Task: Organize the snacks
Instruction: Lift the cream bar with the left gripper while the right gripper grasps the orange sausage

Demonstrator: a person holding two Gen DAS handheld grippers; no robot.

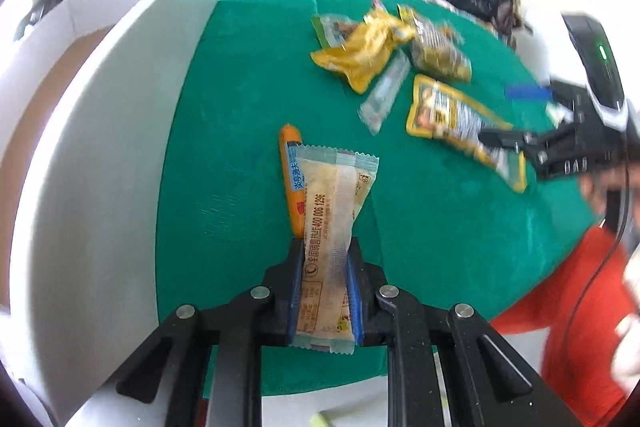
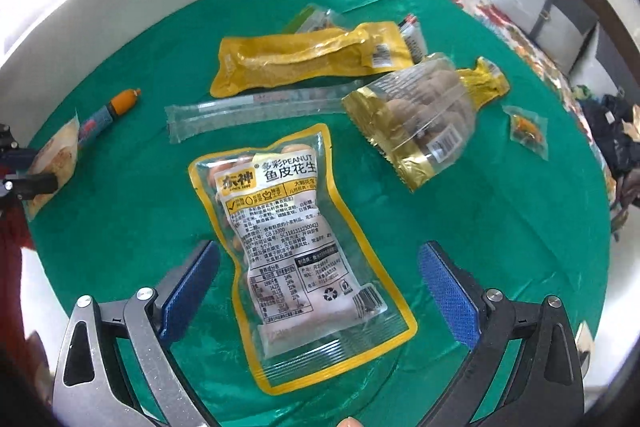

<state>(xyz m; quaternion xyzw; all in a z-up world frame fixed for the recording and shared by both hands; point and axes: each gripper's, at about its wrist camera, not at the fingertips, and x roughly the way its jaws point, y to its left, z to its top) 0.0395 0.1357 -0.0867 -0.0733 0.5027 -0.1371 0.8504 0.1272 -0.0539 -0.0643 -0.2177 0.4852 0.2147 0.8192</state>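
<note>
1. My left gripper (image 1: pixel 325 259) is clamped on a pale cake wrapper (image 1: pixel 334 223), pads pinching its lower half; it hangs above the green cloth (image 1: pixel 240 107), beside the white box (image 1: pixel 120 107). I judge it light and soft, so a firm squeeze could crush the filling
2. The orange sausage stick (image 1: pixel 291 179) lies just beside that wrapper; it looks firm and round, likely to roll
3. My right gripper (image 2: pixel 318 291) stands wide open, its fingers either side of the peanut pouch (image 2: pixel 296 247) lying flat on the cloth. The film looks slick and the nuts shift, so I'd pinch across the narrow waist
4. Further out lie the yellow pack (image 2: pixel 304 57), the clear tube (image 2: pixel 256 107) and the gold-trimmed bag (image 2: pixel 424 119), well apart from the box
</note>
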